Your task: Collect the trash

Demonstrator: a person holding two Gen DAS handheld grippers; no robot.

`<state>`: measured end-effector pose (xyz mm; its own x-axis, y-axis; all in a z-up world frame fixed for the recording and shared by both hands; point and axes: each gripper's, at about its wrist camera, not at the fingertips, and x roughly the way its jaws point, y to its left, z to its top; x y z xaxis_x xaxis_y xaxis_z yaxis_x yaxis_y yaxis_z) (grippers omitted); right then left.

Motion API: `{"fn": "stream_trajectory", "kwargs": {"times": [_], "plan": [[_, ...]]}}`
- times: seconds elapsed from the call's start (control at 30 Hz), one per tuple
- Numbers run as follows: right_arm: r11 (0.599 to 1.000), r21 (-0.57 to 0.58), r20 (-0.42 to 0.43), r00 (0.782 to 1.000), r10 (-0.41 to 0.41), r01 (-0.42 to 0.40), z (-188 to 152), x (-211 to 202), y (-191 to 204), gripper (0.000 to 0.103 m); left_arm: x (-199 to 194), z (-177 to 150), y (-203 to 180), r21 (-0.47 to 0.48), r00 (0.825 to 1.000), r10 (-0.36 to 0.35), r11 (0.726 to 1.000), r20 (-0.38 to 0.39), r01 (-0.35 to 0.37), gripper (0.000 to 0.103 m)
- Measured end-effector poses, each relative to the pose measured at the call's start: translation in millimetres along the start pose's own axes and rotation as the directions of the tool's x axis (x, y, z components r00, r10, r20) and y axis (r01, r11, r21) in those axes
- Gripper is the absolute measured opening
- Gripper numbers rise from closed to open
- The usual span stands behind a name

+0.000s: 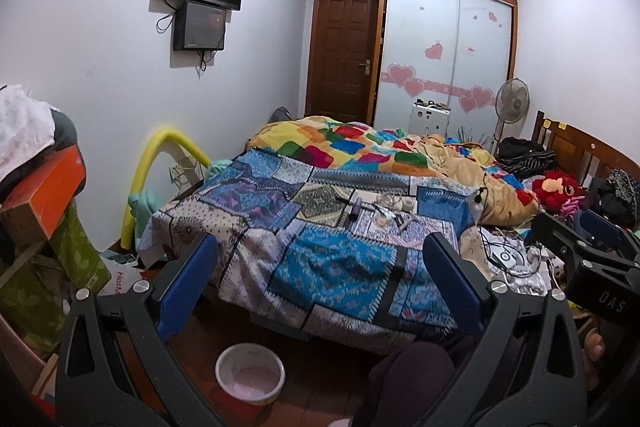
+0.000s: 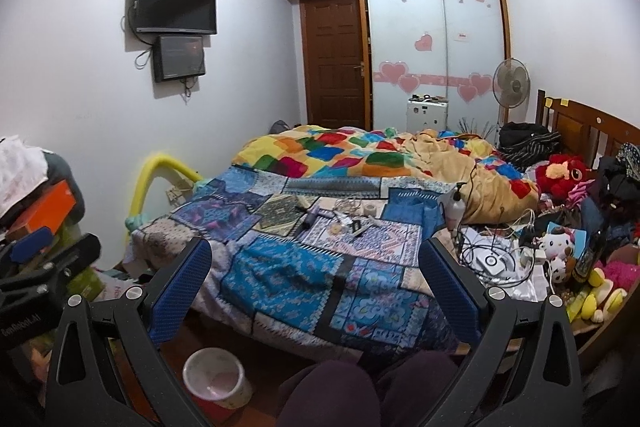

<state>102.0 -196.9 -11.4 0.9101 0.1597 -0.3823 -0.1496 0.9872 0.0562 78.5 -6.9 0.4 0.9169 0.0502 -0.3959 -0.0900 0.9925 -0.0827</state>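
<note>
Small bits of trash [image 1: 380, 213] lie scattered on the blue patchwork bedspread [image 1: 320, 263], seen also in the right wrist view [image 2: 352, 223]: wrappers, a purple tube, crumpled paper. A white bin [image 1: 250, 373] with a pink liner stands on the floor at the foot of the bed, also in the right wrist view [image 2: 214, 379]. My left gripper [image 1: 320, 281] is open and empty, well short of the trash. My right gripper [image 2: 316, 285] is open and empty, level beside it.
A colourful quilt [image 1: 360, 147] is heaped further up the bed. Cables, a white device [image 2: 490, 263] and plush toys [image 2: 560, 171] crowd the right side. Boxes and clothes [image 1: 44, 195] stack at left. A yellow foam rail [image 1: 160, 163] stands by the wall.
</note>
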Motion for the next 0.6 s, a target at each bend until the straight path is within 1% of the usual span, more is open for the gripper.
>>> {"fn": "stream_trajectory", "kwargs": {"times": [0.23, 0.37, 0.6], "plan": [[0.999, 0.019, -0.006, 0.999, -0.039, 0.039, 24, 41, -27, 0.103, 52, 32, -14, -0.013, 0.999, -0.035, 0.999, 0.004, 0.035, 0.103], [0.997, 0.006, 0.005, 0.997, -0.082, 0.081, 38, 67, -44, 0.103, 95, 47, -24, -0.029, 0.998, -0.056, 0.998, -0.016, 0.055, 0.103], [0.99, -0.046, -0.024, 0.99, -0.138, 0.137, 50, 131, -79, 0.103, 181, 60, -45, -0.015, 0.996, -0.044, 0.999, -0.074, 0.043, 0.102]]}}
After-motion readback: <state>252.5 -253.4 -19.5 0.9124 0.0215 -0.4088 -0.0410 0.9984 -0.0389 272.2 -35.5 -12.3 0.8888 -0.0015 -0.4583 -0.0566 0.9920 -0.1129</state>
